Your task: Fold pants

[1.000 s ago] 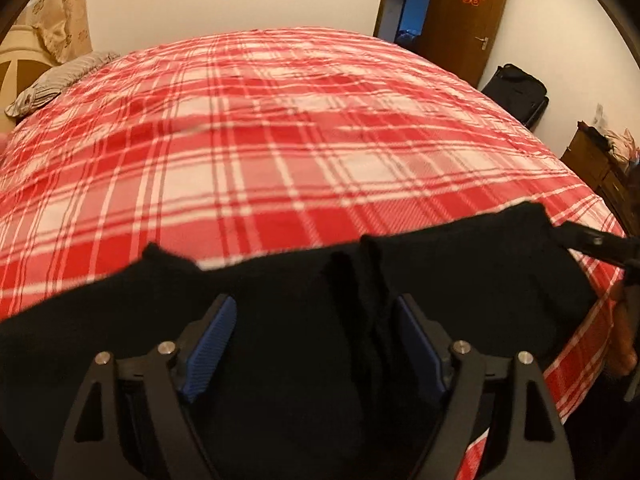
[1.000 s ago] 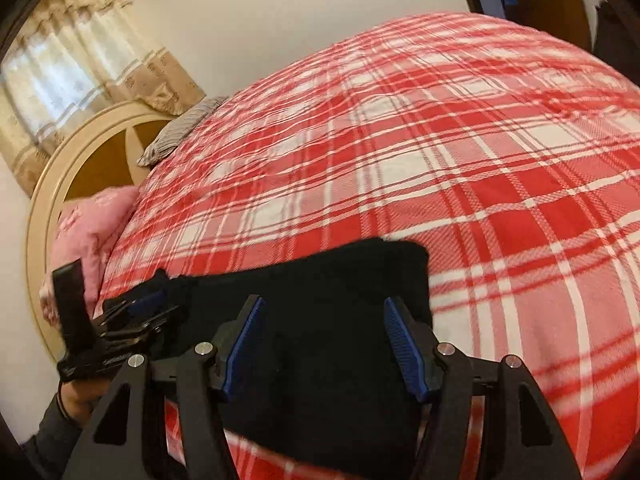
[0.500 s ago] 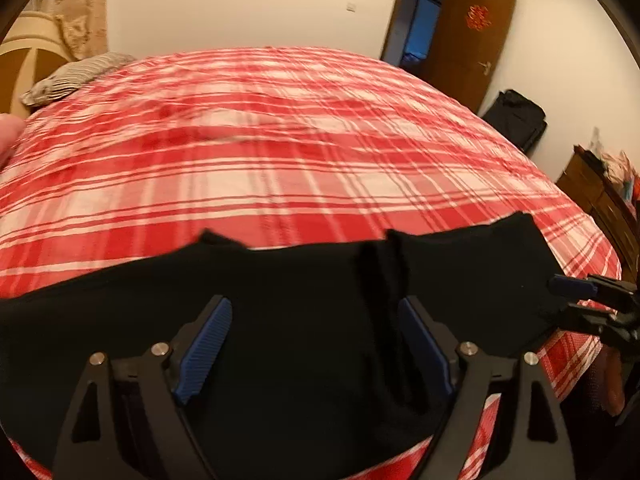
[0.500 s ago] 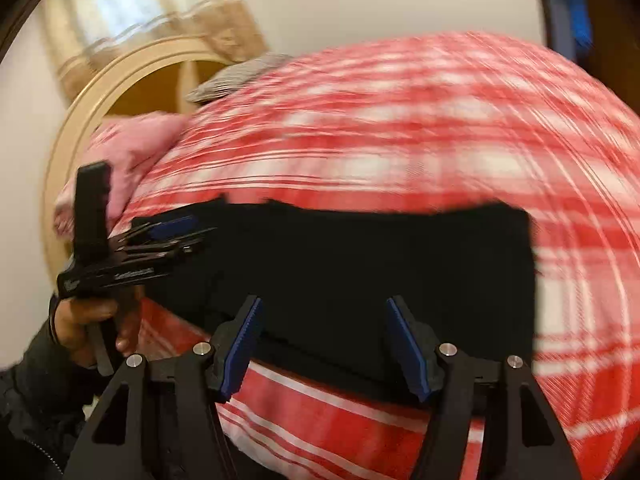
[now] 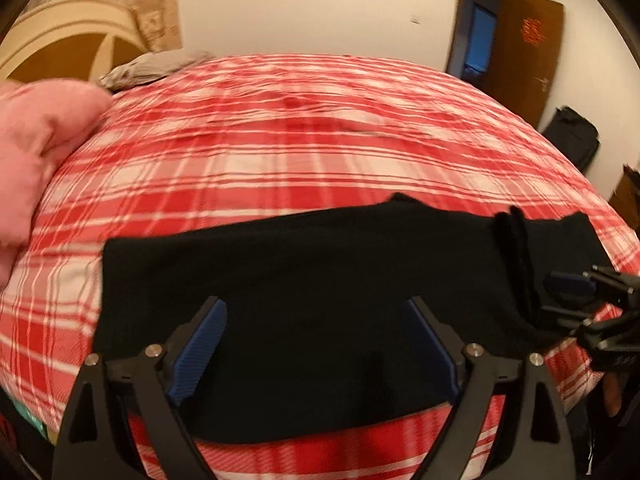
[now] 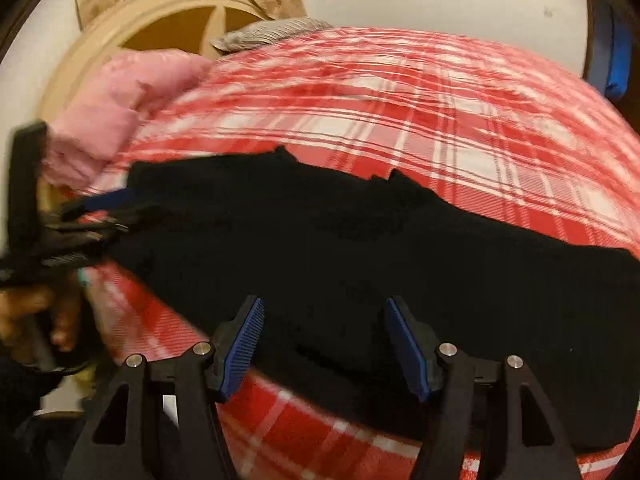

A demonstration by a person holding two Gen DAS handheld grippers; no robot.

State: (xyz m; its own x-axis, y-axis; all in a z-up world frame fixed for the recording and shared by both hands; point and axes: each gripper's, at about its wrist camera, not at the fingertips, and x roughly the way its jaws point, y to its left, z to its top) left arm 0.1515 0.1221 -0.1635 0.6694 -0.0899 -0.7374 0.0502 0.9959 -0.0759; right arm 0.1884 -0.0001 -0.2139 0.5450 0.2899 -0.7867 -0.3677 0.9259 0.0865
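Red plaid bed (image 5: 280, 152) carries black pants (image 5: 320, 272) near front edge; left tongs (image 5: 316, 344) and right tongs (image 6: 324, 344) both spread apart above fabric, gripping nothing.

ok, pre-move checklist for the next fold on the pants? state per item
1. Left tongs open: ok.
2. Right tongs open: ok.
3. Nothing gripped yet by either: ok.
4. Pants lying on the bed, near edge: ok.
5. Pants flat: not ok, a bunched ridge near one end.
6. Layers and hems aligned: cannot tell, black cloth and motion blur.
7. Pink pillow clear of the pants: ok.
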